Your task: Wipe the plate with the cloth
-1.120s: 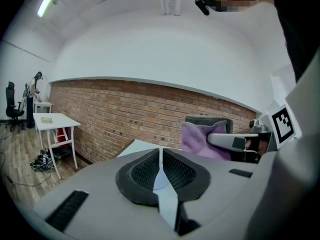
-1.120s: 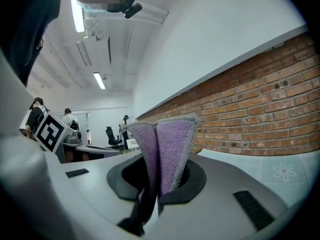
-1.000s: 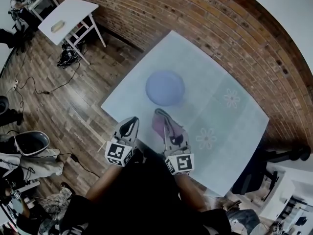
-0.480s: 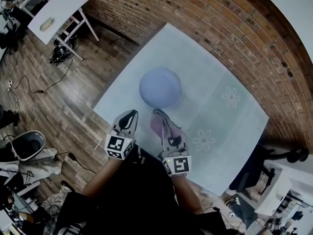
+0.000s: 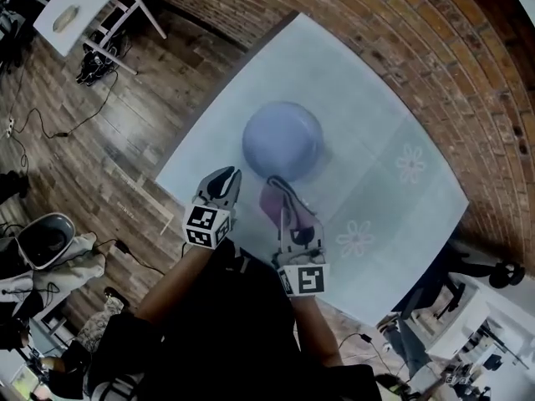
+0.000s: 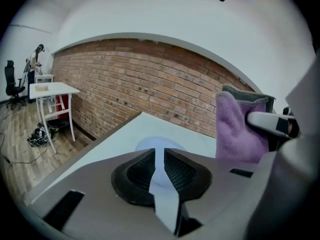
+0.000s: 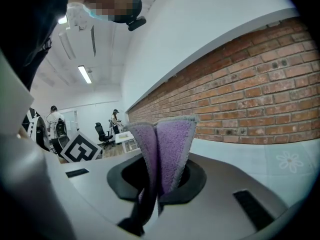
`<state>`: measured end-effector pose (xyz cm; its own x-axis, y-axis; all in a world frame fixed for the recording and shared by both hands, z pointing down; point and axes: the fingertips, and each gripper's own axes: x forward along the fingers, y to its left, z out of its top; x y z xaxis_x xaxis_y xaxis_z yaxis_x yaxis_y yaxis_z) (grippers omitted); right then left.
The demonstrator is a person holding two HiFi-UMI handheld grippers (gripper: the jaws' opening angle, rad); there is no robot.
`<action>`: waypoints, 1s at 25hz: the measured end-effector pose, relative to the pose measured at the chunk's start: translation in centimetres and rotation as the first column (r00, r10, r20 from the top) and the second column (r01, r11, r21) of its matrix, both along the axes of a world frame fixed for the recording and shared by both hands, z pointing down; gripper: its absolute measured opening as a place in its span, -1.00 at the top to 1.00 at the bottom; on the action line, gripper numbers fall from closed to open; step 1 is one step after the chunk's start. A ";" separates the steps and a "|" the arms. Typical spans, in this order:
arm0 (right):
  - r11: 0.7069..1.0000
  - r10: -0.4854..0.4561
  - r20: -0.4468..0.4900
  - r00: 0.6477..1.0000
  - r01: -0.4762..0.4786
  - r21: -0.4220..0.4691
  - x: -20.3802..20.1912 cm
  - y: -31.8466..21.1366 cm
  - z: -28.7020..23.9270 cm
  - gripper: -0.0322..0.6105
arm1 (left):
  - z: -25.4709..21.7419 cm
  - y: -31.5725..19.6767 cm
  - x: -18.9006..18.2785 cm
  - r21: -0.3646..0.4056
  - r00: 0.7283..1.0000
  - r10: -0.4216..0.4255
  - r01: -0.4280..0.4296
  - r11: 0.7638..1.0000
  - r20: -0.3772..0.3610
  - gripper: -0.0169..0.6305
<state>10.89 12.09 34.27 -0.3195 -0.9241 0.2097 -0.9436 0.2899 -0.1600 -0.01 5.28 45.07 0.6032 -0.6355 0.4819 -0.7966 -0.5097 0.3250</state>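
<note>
A pale blue plate (image 5: 282,140) lies on the light blue table (image 5: 393,124) just beyond both grippers; in the left gripper view the plate (image 6: 150,145) shows past the jaw tips. My left gripper (image 5: 223,180) hangs over the table's near left edge, shut, with nothing between its jaws. My right gripper (image 5: 280,192) is shut on a folded purple cloth (image 5: 271,202), just short of the plate's near rim. The cloth (image 7: 165,149) stands upright between the right jaws, and the cloth (image 6: 237,126) also shows at the right of the left gripper view.
The table cover carries two faint flower prints (image 5: 411,164). A brick wall (image 5: 435,48) runs behind the table. A small white table (image 5: 84,7) stands on the wooden floor at the far left, with cables (image 5: 50,124) nearby. People and office chairs are visible in the background of the right gripper view.
Both grippers have moved forward and down toward the plate, the left one further. The cloth stays clamped in the right gripper.
</note>
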 end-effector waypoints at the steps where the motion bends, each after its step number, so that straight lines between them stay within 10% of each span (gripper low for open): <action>1: 1.000 0.001 0.001 1.000 -0.001 -0.004 -0.1 -0.5 0.2 0.69 | 0.8 -0.5 0.1 -0.020 1.000 0.007 -0.007 1.000 -0.001 0.80; 25: 0.989 0.043 -0.025 0.999 -0.046 -0.138 1.1 -9.2 10.1 0.69 | 15.3 -8.4 2.2 -0.324 0.996 0.092 -0.082 0.943 0.017 0.43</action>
<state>12.01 2.91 44.37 -0.2732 -0.8988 0.3428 -0.9586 0.2246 -0.1751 2.19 -3.09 60.34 0.6304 -0.3887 0.6719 -0.7663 -0.4495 0.4590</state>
